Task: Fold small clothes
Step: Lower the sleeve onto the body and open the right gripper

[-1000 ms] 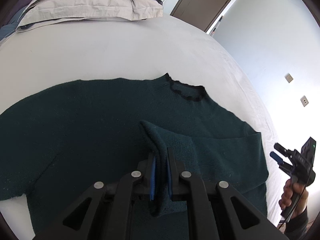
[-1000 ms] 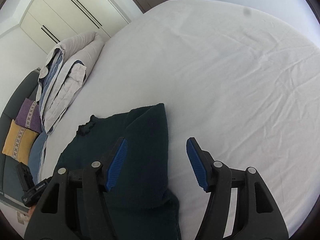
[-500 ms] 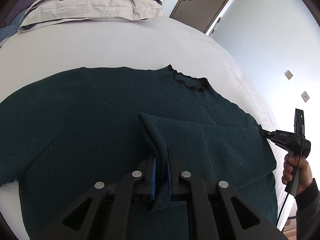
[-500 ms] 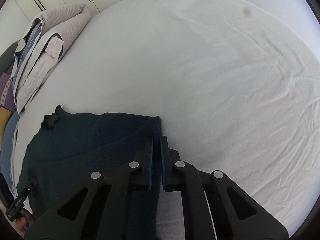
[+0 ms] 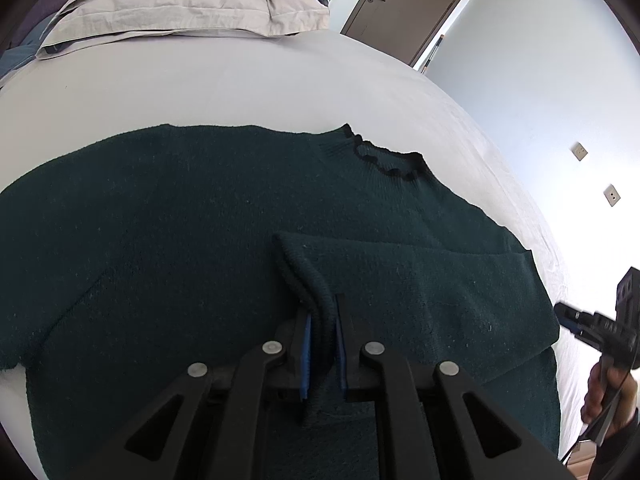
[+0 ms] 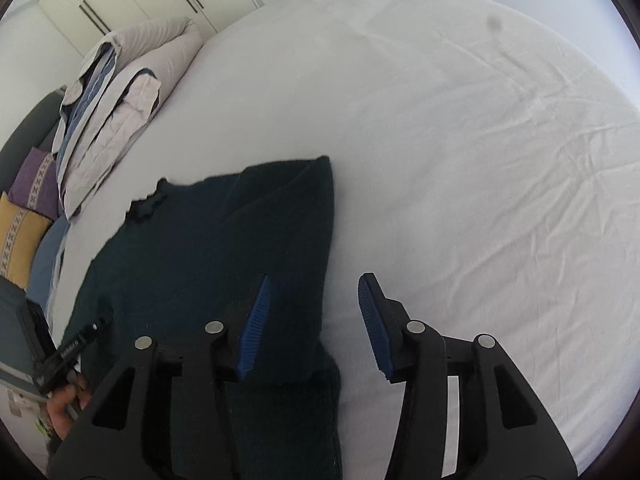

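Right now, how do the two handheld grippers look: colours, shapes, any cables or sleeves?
Both the left gripper and the right gripper have matte black angular linkage arms with triangular cut-outs, silver round rivets and blue ribbed finger pads. A thin dark cable hangs below the right one's handle, and a dark sleeve shows at the wrist.

The sweater (image 5: 192,232) under my grippers is a plain dark green knit with a black frilled collar (image 5: 384,160), and it lies on a plain white bed (image 6: 460,140). My left gripper (image 5: 322,344) and right gripper (image 6: 312,320) are black with blue pads (image 6: 254,320) and silver rivets. Beyond are pale beige folded bedding (image 5: 192,8) with blue stripes, a purple cushion (image 6: 34,184) and a yellow cushion (image 6: 18,232), each with a pale patterned band, and a brown door (image 5: 412,8).
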Available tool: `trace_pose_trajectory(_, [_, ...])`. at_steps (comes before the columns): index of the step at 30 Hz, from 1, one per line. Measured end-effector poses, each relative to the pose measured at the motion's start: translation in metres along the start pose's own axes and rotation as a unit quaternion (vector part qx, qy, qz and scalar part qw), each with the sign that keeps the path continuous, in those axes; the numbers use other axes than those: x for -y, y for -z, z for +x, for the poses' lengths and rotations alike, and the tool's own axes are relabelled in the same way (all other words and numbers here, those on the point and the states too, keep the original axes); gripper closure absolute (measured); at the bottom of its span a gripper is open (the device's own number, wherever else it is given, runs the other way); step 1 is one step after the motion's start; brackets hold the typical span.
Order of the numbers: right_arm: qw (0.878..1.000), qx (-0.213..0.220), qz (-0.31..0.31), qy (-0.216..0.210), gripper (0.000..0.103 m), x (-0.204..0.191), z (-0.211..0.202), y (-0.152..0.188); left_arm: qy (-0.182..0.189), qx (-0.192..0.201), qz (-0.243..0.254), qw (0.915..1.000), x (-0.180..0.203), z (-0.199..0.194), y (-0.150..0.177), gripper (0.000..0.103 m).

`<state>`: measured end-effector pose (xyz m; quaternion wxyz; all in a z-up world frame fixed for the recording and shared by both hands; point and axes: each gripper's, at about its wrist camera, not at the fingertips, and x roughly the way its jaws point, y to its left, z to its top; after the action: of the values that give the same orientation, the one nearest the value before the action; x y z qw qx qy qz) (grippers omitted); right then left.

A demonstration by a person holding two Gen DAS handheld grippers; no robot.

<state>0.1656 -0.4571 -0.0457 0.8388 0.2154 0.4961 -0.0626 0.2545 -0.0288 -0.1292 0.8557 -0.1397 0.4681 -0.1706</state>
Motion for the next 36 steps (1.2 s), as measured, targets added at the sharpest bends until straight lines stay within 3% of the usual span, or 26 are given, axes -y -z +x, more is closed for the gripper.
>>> trace_pose_trajectory(3, [0.999,-0.023,-0.028,0.023,0.059,-0.007,0.011,0.017,0.002,-0.003,-0.003,1.0000,0.000,-0.001,0.000,0.091])
trace_pose_trajectory(4, [0.998,-0.022,-0.041,0.035,0.068,-0.010,0.011,0.020,0.002,-0.004,-0.001,1.0000,0.000,-0.001,0.000,0.091])
trace_pose_trajectory(5, [0.998,-0.024,-0.043,0.033,0.085,-0.011,0.011,0.022,0.002,-0.004,0.001,1.0000,0.000,-0.002,0.000,0.091])
trace_pose_trajectory(8, [0.998,-0.025,-0.039,0.038,0.093,-0.011,0.009,0.025,0.001,-0.003,0.005,1.0000,0.002,-0.004,0.000,0.091])
trace_pose_trajectory(13, [0.998,-0.017,-0.043,0.050,0.094,-0.005,0.008,0.021,-0.006,0.008,0.012,0.9999,0.002,-0.007,-0.001,0.089])
trace_pose_trajectory(21, [1.000,0.004,-0.022,0.019,0.093,0.010,0.016,0.024,0.012,0.006,0.004,0.9999,-0.008,-0.007,0.003,0.087])
trace_pose_trajectory(23, [1.000,0.005,-0.018,0.022,0.086,0.008,0.003,0.020,-0.003,0.011,0.002,0.9999,-0.010,-0.017,0.003,0.084])
trace_pose_trajectory(26, [0.999,0.045,-0.004,0.029,0.086,0.003,-0.027,0.012,-0.046,0.042,-0.001,0.9981,-0.011,-0.038,-0.001,0.069])
trace_pose_trajectory(29, [0.997,0.071,-0.013,-0.017,0.086,-0.015,-0.039,0.001,-0.052,0.072,0.004,0.9961,-0.002,-0.054,-0.012,0.066])
trace_pose_trajectory(34, [0.997,0.048,-0.033,-0.050,0.086,-0.048,-0.003,-0.019,-0.041,0.047,0.061,0.9962,0.032,-0.029,-0.017,0.066])
trace_pose_trajectory(36, [0.999,0.026,-0.018,-0.033,0.086,-0.052,0.021,-0.026,-0.052,0.026,0.051,0.9970,0.026,-0.012,-0.015,0.066])
